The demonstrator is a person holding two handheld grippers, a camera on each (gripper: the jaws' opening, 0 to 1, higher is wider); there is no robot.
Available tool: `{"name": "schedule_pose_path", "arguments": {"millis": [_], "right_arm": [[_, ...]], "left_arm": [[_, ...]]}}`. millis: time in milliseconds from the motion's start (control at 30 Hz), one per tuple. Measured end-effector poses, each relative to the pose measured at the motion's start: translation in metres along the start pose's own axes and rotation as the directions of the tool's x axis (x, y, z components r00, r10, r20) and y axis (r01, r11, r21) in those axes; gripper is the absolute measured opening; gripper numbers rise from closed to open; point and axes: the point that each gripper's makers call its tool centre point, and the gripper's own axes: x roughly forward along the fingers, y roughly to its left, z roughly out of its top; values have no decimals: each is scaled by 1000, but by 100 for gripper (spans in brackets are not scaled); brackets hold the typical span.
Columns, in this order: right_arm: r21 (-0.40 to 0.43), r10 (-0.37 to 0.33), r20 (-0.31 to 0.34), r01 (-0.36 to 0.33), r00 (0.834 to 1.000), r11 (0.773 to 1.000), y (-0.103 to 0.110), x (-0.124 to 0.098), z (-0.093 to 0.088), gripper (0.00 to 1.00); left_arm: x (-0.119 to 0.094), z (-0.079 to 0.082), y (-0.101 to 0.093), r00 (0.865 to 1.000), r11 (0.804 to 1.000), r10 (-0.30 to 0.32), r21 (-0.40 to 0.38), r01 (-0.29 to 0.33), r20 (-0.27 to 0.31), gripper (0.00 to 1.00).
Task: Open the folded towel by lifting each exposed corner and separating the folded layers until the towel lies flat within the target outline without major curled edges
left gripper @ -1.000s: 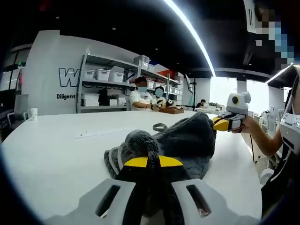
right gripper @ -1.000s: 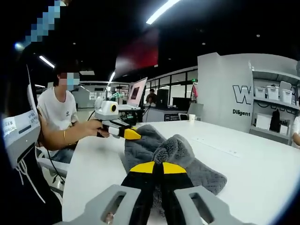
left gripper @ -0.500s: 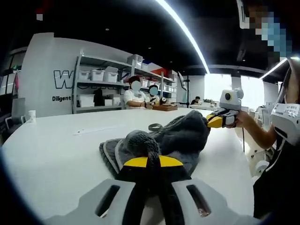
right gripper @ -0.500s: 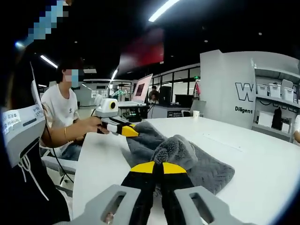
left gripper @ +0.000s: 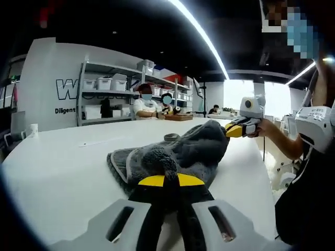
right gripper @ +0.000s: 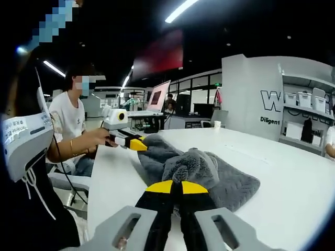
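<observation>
Big office room, white table, shelves at 10 o'clock. Grey towel bunched mid-table, not flat yet. Left gripper pinched tight on near towel corner. Right gripper clamped on other corner; seen across towel at 2 o'clock. Both corners held, likely to pull layers apart. No outline seen. Cup far off, nothing blocking. People sitting behind.
</observation>
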Motion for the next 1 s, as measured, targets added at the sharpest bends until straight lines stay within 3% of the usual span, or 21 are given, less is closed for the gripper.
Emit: {"name": "schedule_pose_path", "arguments": {"millis": [600,1000], "right_arm": [[-16,-30,4,30,1000,999,-6,-22,-11,0],[15,-26,-20,26,999,1000,4,-29,-29,0]], "left_arm": [[-16,-17,-37,999,999,-41,28,41,-26,5],[-24,-33,-46,998,998,-48,30,49,-51,5]]}}
